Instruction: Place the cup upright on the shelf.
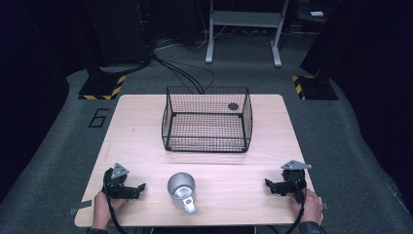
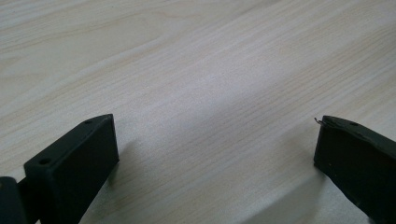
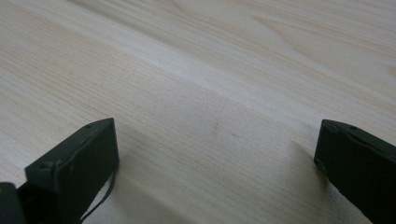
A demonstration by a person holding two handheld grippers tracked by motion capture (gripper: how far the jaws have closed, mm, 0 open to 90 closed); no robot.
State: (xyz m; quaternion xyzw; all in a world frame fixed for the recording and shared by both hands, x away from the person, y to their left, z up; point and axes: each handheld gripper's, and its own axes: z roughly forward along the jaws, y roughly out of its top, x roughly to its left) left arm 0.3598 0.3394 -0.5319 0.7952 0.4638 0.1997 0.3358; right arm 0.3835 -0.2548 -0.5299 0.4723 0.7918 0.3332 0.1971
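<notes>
- Looking down from the high view, a pale wood-grain surface (image 1: 146,126) with rounded corners carries a black wire-mesh basket (image 1: 207,119), boxy, open at the top, with outward-flaring walls, standing at the far middle.
- A small dark round disc (image 1: 233,106) shows at the basket's far right corner; whether it lies inside or behind the mesh cannot be told.
- A shiny metal cup (image 1: 181,187), round and hollow, stands upright near the near edge, its handle pointing toward the person; it lies between the two tools and well apart from the basket.
- The left tongs (image 1: 141,187) rest low on the surface left of the cup, gripped by the left hand (image 1: 101,204), pointing right toward the cup, a grey three-cornered plate on top.
- The right tongs (image 1: 267,183) sit at the near right, held by the right hand (image 1: 311,204), pointing left, a cable trailing down.
- From the left gripper view, the left tongs (image 2: 217,140) show two matte black blocky jaws spread wide over bare, finely streaked wood, nothing between them.
- From the right gripper view, the right tongs (image 3: 217,140) are likewise spread wide, empty, casting soft shadows on the grain.
</notes>
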